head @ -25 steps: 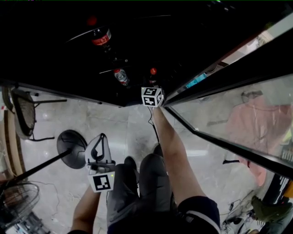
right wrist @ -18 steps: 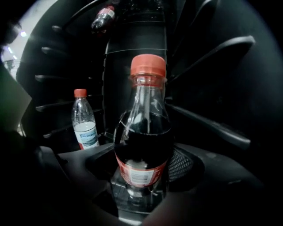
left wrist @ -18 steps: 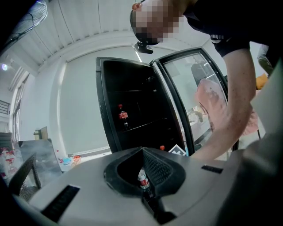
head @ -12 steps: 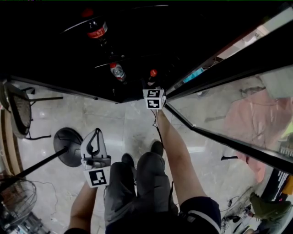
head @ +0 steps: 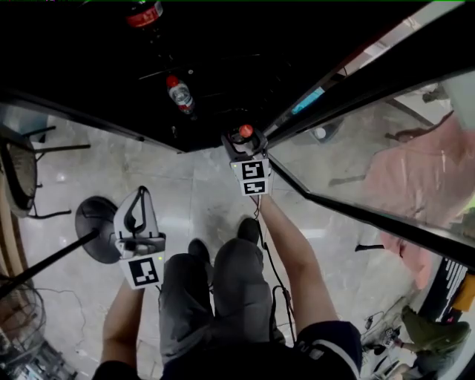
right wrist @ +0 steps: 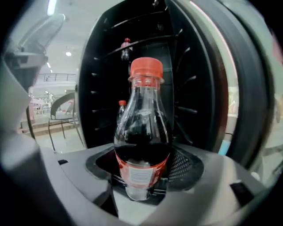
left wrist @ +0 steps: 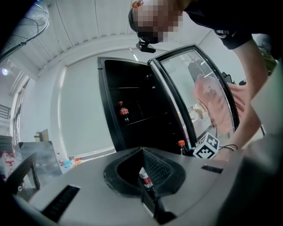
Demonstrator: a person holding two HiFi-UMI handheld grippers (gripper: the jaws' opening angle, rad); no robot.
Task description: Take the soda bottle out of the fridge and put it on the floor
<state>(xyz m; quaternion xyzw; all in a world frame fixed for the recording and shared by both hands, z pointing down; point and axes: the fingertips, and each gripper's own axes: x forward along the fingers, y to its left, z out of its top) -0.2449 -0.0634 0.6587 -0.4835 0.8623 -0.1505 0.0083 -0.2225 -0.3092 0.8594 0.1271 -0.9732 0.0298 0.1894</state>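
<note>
A soda bottle with a red cap, a red label and dark drink stands upright between the jaws of my right gripper, which is shut on its lower body. From the head view its red cap shows just above the right gripper, at the front edge of the open black fridge. My left gripper hangs over the floor to the left of the person's legs, shut and holding nothing. In the left gripper view, the left gripper points at the fridge, and the held bottle shows beside the marker cube.
Two more bottles stay on shelves inside the fridge. The glass fridge door stands open at the right. A round black stand base and a chair are on the pale tiled floor at the left.
My right gripper has drawn back out of the fridge toward the person, bringing the bottle with it. The left gripper has sunk a little beside the legs.
</note>
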